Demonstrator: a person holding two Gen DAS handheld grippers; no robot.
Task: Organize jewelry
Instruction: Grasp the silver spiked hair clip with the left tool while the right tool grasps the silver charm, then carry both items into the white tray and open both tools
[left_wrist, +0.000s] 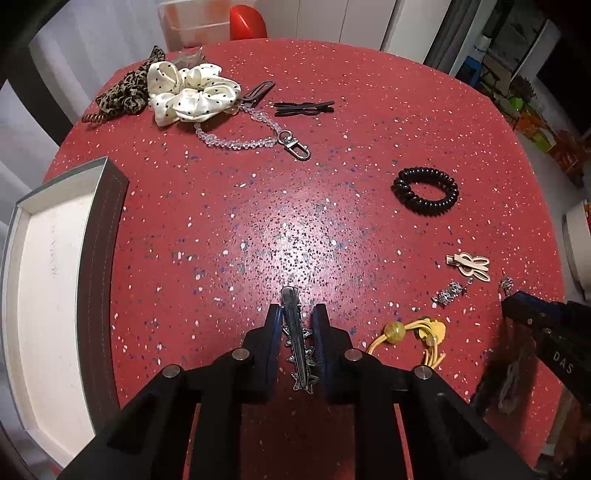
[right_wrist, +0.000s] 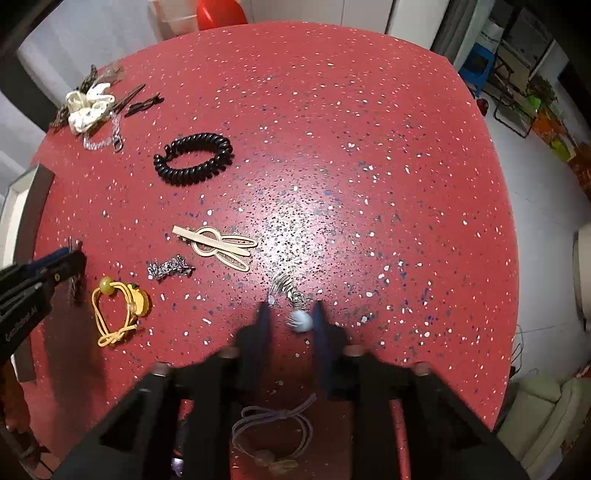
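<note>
On the round red speckled worktop (left_wrist: 332, 129) the hair things and trinkets lie spread out. The left gripper (left_wrist: 297, 314) has its two dark fingers around a long dark metal hair clip with small silver stars (left_wrist: 297, 339); the fingers sit close on either side of it, though a thin gap shows on each side, so I cannot tell whether they truly clamp it. Its tip pokes out ahead of the fingertips.

The right gripper (right_wrist: 290, 314) is parted, its fingers standing on either side of a small pale blue bead on a silvery wire charm (right_wrist: 300, 320), which is blurred; neither finger seems to touch it.

At the left edge sits an open grey box with a white inside (left_wrist: 48, 280). Far across the worktop a cream polka-dot satin scrunchie (left_wrist: 188, 90) lies against a leopard-print scrunchie (left_wrist: 125, 92), with a clear beaded chain ending in a silver clasp (left_wrist: 240, 142) trailing from under them and a pair of thin black hair clips (left_wrist: 304, 108) just beside. A black spiral hair tie (left_wrist: 424, 190) lies well apart to the right. Nearer the grippers are a cream rabbit-shaped hair clip (right_wrist: 216, 242), a small crumpled silver piece (right_wrist: 170, 266) and a yellow elastic hair tie with a round bead (right_wrist: 118, 310). A purple elastic hair tie (right_wrist: 273, 432) lies under the right gripper's body.
</note>
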